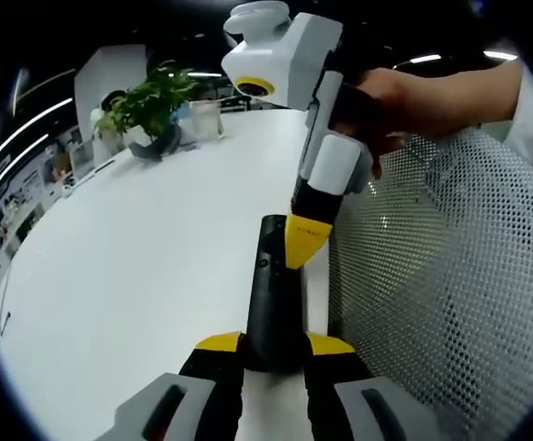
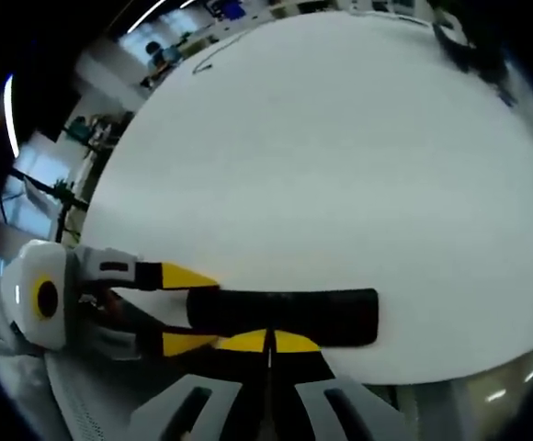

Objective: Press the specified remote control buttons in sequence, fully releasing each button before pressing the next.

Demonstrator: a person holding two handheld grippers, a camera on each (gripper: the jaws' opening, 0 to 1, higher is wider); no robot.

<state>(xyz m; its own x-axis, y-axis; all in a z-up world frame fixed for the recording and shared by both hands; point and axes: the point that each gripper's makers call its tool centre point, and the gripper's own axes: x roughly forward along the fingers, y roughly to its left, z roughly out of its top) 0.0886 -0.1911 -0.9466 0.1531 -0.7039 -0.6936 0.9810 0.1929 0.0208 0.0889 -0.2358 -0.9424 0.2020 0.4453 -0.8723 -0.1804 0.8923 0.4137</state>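
**Remote held at one end, press tip on its face**

Item: black remote control (image 1: 274, 294). It lies lengthwise at the edge of the white table (image 1: 138, 266), near end clamped between my left gripper's (image 1: 274, 354) yellow-tipped jaws, far end pointing across the tabletop. In the right gripper view the same remote (image 2: 285, 315) runs sideways along the table's (image 2: 340, 165) near edge.

Item: right gripper (image 1: 305, 241). It comes down from above with a hand (image 1: 386, 101) on its handle. Its yellow tips are pinched together into one point that touches the remote's upper face, just beside a small button. From its own camera, the right gripper (image 2: 268, 342) shows the tips meeting with no gap.

Handling, as I judge it: keep the left clamp steady so the body cannot tip, press straight down, then lift fully clear before moving to the next button. Which button sits under the tip I cannot tell.

Surroundings: a mesh chair back (image 1: 450, 276) just beside the table edge; a potted plant (image 1: 147, 110) and a glass (image 1: 205, 119) well away at the far side.
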